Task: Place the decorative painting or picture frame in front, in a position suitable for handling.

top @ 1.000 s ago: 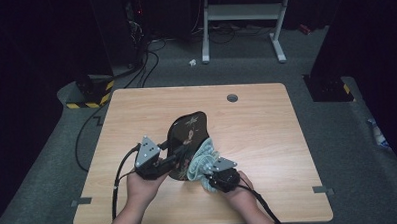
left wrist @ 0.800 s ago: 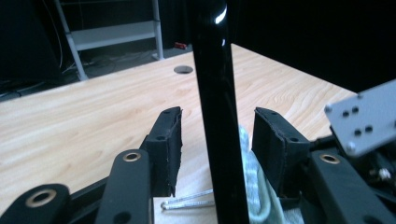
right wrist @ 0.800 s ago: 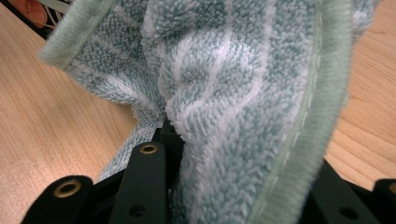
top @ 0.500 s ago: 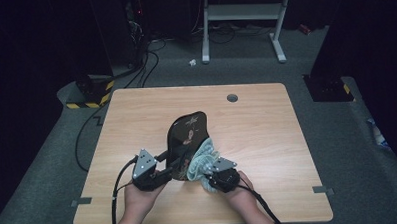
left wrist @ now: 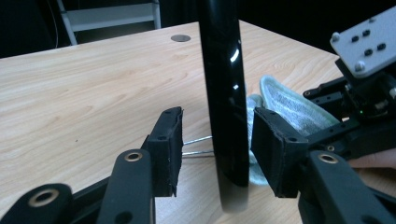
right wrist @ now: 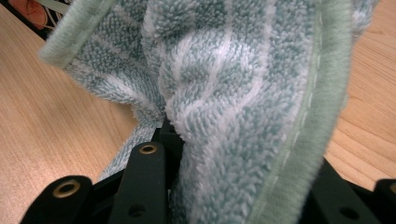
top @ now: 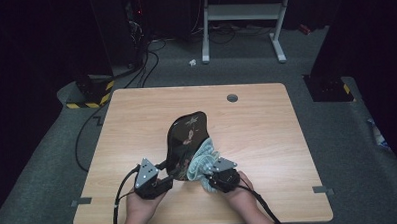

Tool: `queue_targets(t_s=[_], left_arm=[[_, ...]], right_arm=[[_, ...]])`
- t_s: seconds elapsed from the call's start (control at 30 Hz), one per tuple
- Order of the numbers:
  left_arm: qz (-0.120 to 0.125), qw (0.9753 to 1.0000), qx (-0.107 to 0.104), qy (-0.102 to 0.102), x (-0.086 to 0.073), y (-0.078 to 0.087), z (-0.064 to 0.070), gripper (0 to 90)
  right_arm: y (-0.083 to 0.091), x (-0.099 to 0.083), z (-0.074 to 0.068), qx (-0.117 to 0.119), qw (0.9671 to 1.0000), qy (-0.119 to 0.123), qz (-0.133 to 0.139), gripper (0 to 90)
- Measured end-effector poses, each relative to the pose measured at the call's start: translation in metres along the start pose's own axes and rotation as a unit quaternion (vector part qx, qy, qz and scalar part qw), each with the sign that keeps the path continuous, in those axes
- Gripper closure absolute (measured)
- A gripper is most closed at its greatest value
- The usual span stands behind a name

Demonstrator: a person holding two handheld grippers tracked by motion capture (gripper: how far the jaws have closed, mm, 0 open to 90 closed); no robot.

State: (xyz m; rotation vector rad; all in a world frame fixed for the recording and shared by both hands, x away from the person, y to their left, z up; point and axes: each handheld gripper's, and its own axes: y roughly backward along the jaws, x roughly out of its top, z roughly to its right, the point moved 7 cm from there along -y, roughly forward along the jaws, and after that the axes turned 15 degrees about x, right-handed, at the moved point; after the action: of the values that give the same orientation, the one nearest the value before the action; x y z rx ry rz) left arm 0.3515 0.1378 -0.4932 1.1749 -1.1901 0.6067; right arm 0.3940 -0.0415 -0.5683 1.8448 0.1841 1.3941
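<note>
Wooden table [top: 136,119] — black tray [left wrist: 224,93] edge between left gripper [left wrist: 217,144] jaws (untouched).

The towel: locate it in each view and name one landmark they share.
High view: towel lies bottom centre, right of the black tray.
Left gripper view: right of the tray's edge.
Right gripper view: close up, centre.
Shared landmark: wooden table.

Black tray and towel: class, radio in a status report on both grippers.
Left gripper open, jaws astride the black tray edge. Right gripper shut on towel, beside tray. Nothing in the way.
</note>
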Motion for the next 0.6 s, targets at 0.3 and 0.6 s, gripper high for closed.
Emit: queue_targets(t_s=[0.3, 0.6], left_arm=[[-0.001, 1.0000, -0.002, -0.005, -0.012, -0.003, 0.004, 60.5], [0.003, 0.9999, -0.014, -0.003, -0.018, -0.005, 0.007, 64.9]], right_arm=[[0.005, 0.001, 0.004, -0.005, 1.0000, -0.005, 0.000, 62.5], [0.009, -0.001, 0.011, -0.004, 0.9996, -0.028, -0.003, 54.9]])
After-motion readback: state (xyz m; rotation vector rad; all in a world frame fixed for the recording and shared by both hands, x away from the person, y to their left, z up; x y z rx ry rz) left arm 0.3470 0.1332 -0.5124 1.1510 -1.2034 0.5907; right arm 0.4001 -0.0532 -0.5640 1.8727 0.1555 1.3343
